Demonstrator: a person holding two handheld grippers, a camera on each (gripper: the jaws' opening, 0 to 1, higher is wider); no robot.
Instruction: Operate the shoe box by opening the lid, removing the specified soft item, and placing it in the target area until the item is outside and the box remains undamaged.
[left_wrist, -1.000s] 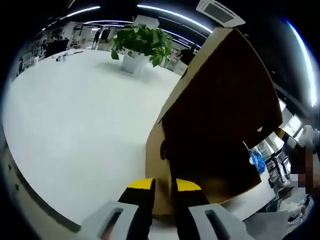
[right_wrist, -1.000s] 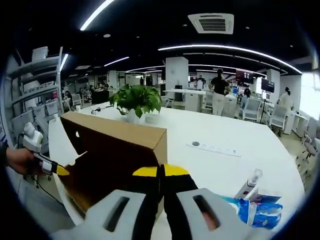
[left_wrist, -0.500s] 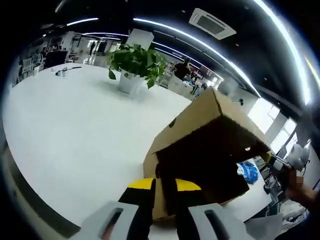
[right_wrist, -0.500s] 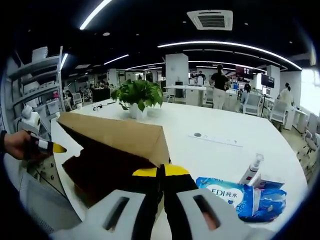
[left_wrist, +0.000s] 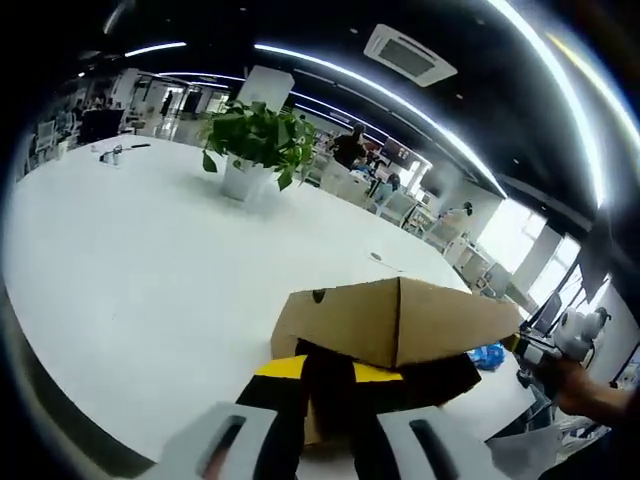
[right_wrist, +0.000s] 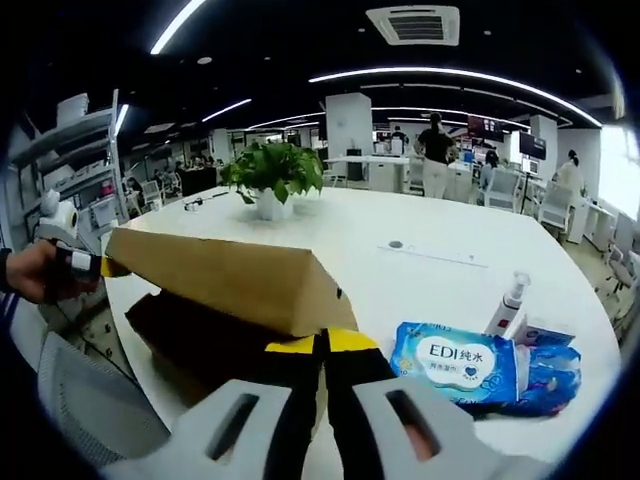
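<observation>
The brown cardboard lid (left_wrist: 400, 320) of the shoe box has dropped fast: a second ago it stood nearly on end, its dark underside towering across the left gripper view, and now it lies low and close to level over the dark brown box body (right_wrist: 200, 335), so the box looks to be closing down rather than opening up. In the right gripper view the lid reads as a long tan wedge with a narrow dark gap beneath it, and as it sank the blue and white pack of soft tissues (right_wrist: 458, 362) came into the open on the white round table (left_wrist: 150, 250) just right of the box, with a small white spray bottle (right_wrist: 507, 300) standing behind it. That soft pack sits outside the box, on the table, near the box's right end but apart from it, so by my reading the removal is done and this is the tidy-up. The left gripper (left_wrist: 329, 372) has its yellow-tipped jaws set on either side of the near cardboard edge, clamped on the lid as far as I can judge. The right gripper (right_wrist: 321, 345) has its jaws pressed together at the lid's near corner; whether card is pinched between them I cannot tell. A green potted plant in a white pot (right_wrist: 272, 180) stands farther back on the table. The lid shows no crease or tear.
</observation>
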